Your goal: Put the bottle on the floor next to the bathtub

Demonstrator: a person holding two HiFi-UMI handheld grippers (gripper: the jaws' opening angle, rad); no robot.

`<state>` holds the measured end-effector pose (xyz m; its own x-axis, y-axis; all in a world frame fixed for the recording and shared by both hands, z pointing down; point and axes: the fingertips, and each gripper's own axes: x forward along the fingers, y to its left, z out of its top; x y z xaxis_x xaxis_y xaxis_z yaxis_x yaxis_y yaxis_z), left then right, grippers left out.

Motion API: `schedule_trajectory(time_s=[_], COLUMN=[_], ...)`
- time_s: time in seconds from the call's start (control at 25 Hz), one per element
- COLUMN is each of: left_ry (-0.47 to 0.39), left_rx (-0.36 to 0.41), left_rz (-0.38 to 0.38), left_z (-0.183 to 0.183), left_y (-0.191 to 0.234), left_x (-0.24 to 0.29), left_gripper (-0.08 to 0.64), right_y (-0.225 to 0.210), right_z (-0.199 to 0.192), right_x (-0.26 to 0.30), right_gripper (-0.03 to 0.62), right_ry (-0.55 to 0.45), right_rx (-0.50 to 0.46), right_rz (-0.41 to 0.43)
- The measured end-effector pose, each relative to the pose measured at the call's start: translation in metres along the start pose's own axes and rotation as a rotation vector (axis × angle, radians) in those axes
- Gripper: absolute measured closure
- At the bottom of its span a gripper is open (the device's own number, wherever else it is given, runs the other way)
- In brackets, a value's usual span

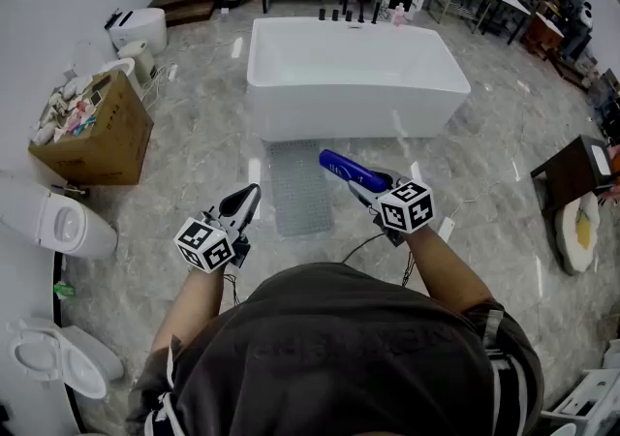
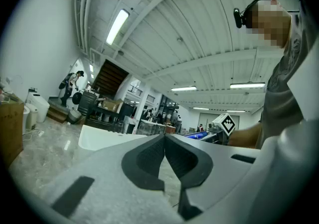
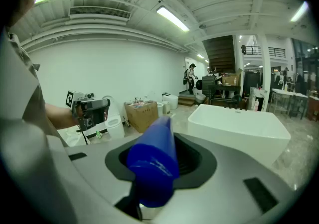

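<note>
Two grippers over floor [image 1: 194,148] in front of tub [image 1: 354,85]; right gripper [image 1: 368,184] clamps blue bottle [image 1: 344,169], bottle in air above grey mat [image 1: 298,194], free end toward tub; left gripper [image 1: 248,199] jaws closed together, empty.

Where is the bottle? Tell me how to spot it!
Find the big white bathtub in the middle of the floor, then the grey mat in front of it. Just right of the mat, the right gripper holds the bottle above the floor. It is the only bright blue thing there.
</note>
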<state>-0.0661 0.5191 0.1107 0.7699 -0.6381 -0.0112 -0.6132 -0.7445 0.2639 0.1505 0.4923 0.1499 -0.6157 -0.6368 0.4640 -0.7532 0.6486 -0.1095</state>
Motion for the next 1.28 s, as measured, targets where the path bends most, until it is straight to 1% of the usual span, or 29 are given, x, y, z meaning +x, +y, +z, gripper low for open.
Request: schedule_trajectory(time_s=[0.52,0.8,0.96,1.12,1.28], left_ry=[0.002,0.007,0.005,0.002,-0.003], left_rx=[0.003,0.007,0.014,0.02,0.009], left_rz=[-0.005,0.006,0.018,0.028,0.048], left_z=[-0.001,-0.001,-0.002,-0.004,-0.012], left_y=[-0.005,-0.011,-0.025,-0.047,-0.066], left_x=[-0.002,0.007,0.022,0.048,0.069], left_gripper=[0.557,0.557,0.557,0.557,0.557], right_y=[0.004,-0.003,-0.019,-0.044,-0.068], right_z=[-0.002,-0.003,-0.008,-0.012,-0.021], right_x=[-0.004,-0.014,-0.028,-0.05,-0.068], right_gripper=[0.454,0.454,0.454,0.454,0.454], right_ry=[-0.006,-0.02,-0.024,-0.026,-0.024], right_rx=[0.006,0.017,0.013,-0.004,-0.01], right_rz=[0.008,0.021,0.032,0.044,0.06])
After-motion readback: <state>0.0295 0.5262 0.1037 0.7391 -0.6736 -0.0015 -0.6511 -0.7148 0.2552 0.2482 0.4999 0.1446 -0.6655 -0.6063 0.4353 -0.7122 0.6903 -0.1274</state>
